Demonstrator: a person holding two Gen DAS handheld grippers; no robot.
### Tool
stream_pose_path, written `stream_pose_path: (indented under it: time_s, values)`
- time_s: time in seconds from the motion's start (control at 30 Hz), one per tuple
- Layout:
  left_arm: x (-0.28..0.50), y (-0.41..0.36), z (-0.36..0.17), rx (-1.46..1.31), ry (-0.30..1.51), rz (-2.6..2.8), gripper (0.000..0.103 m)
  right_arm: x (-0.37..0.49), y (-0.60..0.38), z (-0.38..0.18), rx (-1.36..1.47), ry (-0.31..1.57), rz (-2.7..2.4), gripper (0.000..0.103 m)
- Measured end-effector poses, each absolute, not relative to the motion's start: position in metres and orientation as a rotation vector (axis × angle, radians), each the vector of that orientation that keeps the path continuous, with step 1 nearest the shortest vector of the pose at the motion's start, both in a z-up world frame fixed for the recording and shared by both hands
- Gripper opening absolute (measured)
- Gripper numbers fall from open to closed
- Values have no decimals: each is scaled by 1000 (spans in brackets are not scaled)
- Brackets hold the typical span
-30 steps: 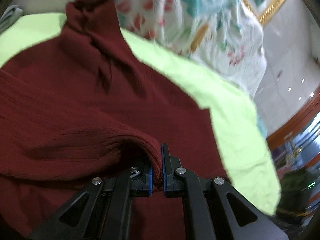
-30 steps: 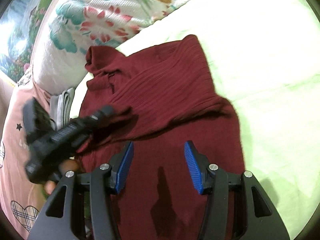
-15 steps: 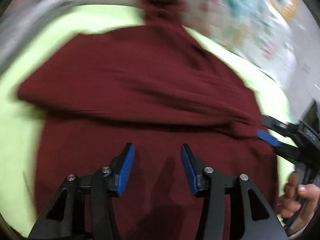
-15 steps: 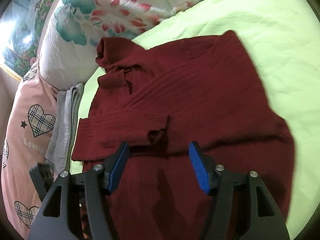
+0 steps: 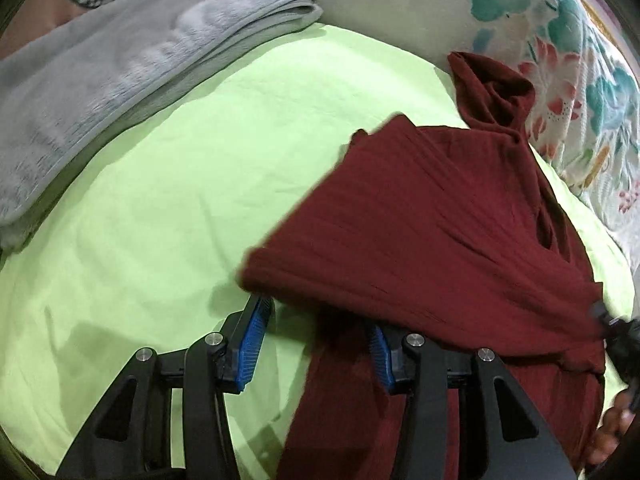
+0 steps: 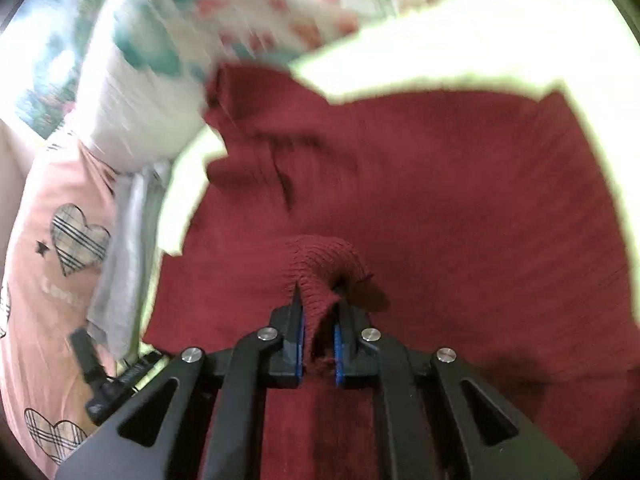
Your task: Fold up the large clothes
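A dark red ribbed sweater (image 5: 432, 232) lies on a lime green bed sheet (image 5: 168, 184), its collar toward the floral pillow. In the left wrist view my left gripper (image 5: 316, 340) is open and empty, its fingers straddling the sweater's left edge, the right finger partly under a folded sleeve. In the right wrist view my right gripper (image 6: 318, 332) is shut on a bunched sleeve cuff (image 6: 324, 264) of the sweater (image 6: 460, 208), held over the sweater's body. The right gripper also shows at the right edge of the left wrist view (image 5: 616, 332).
A folded grey blanket (image 5: 112, 64) lies at the sheet's upper left. A floral pillow (image 5: 568, 56) sits behind the collar. A pink pillow with plaid hearts (image 6: 52, 248) lies at the left of the right wrist view. The left gripper's tip (image 6: 100, 376) shows there too.
My left gripper let go of the sleeve, opened and swung left to the sweater's edge. My right gripper closed on the sleeve cuff and moved over the sweater's body.
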State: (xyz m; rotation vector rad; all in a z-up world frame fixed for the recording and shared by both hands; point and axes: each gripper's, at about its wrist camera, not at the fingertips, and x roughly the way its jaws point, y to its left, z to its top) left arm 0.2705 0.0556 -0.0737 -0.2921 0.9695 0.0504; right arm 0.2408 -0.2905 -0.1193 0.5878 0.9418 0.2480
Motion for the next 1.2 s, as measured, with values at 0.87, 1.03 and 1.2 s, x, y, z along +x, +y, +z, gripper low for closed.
stream_pose_path:
  time_s: [0.87,1.03,1.2]
  values:
    - [247,73,-84,-350,939,-14,35,218,-309,-100,453,913,140,60]
    - [245,70,-81,-315,930,-58,33,254,-212,-102,381,970,457,60]
    - [257,60,-83,-231,944,-138,34,301,-89,-112,212,1032,702,61]
